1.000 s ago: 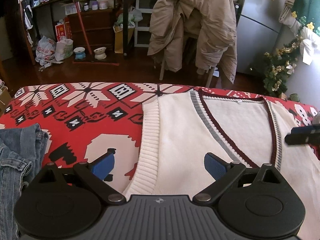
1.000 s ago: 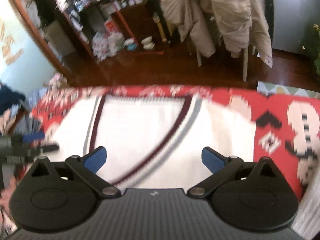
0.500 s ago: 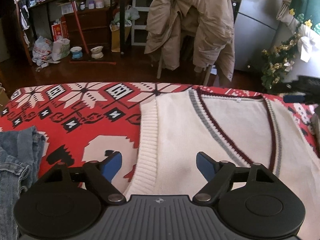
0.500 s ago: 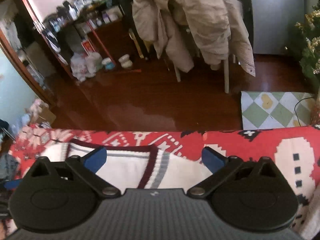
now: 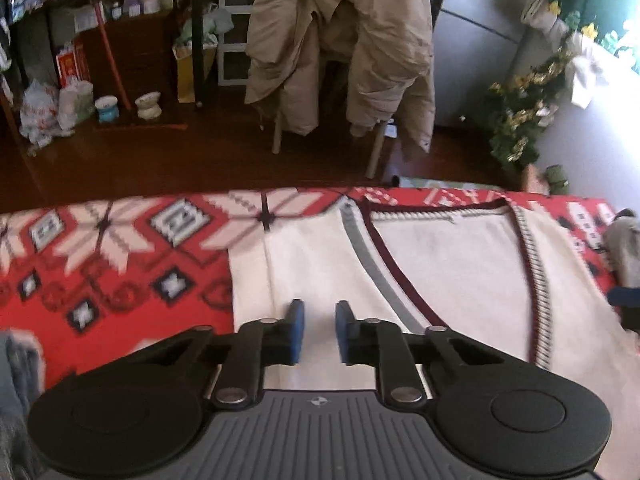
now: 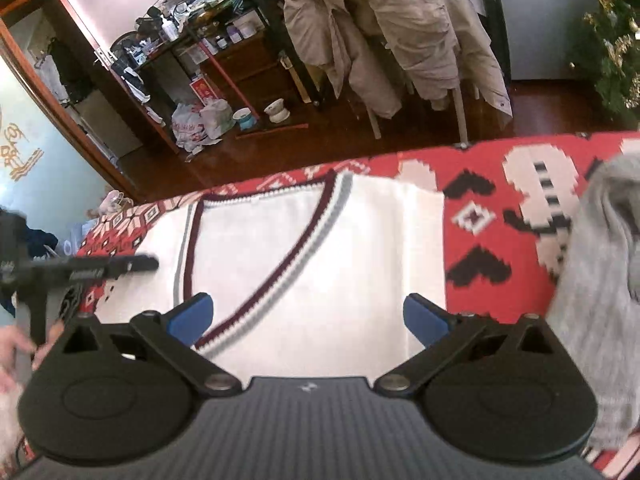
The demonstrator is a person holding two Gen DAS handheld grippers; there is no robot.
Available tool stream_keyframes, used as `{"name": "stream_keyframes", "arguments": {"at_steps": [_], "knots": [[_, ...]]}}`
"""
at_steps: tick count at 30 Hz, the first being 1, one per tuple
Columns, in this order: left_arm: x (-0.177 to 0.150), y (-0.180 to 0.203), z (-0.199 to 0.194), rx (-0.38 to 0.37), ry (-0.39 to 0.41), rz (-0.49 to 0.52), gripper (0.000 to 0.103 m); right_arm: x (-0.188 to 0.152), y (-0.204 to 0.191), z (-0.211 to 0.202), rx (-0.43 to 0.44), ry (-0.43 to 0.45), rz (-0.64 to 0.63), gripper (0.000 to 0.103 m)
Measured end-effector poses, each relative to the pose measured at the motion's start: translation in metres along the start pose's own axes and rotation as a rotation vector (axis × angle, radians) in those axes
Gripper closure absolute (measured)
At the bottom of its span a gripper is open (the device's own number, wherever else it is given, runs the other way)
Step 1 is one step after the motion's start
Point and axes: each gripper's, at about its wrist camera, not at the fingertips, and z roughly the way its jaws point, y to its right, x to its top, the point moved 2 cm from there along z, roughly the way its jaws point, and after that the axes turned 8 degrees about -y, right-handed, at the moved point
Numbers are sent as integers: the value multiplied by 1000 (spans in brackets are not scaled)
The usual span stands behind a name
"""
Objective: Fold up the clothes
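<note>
On the worktop's red patterned cloth (image 5: 120,264) lay a white V-neck knitted vest (image 6: 320,248), spread flat with its maroon and grey neck trim facing up. Beyond the worktop I saw a chair draped with a beige coat (image 5: 344,40). A grey garment (image 6: 592,300) sat at the right edge of the cloth. My left tongs (image 5: 319,330) hovered over the vest's left shoulder, blue pads drawn nearly together with a narrow gap between them. My right tongs (image 6: 307,316) stood wide apart over the vest's right side.

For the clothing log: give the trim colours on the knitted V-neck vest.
Cream knitted V-neck vest: dark maroon and grey neckline stripes, clearest in the right wrist view.
</note>
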Motion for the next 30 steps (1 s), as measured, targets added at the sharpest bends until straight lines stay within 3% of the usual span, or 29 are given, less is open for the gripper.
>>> {"name": "stream_keyframes", "arguments": {"at_steps": [6, 12, 13, 15, 16, 17, 23, 30], "knots": [[33, -1, 19, 53, -14, 35, 99, 6, 2, 2, -44, 27, -1, 1], [36, 8, 12, 89, -10, 48, 99, 15, -5, -1, -109, 75, -40, 2], [32, 11, 9, 90, -5, 58, 99, 15, -11, 0, -134, 76, -68, 9], [22, 16, 2, 96, -1, 76, 100, 14, -22, 5, -193, 69, -128, 34], [17, 18, -1, 99, 0, 85, 100, 13, -27, 8, -218, 60, -153, 55], [12, 19, -4, 101, -2, 82, 100, 11, -31, 13, -238, 49, -174, 68], [-19, 14, -15, 86, -34, 31, 101, 13, -35, 35, -313, -13, -189, 75], [-2, 10, -1, 126, 0, 53, 101, 51, -24, 55, -375, -4, -174, 82]]}}
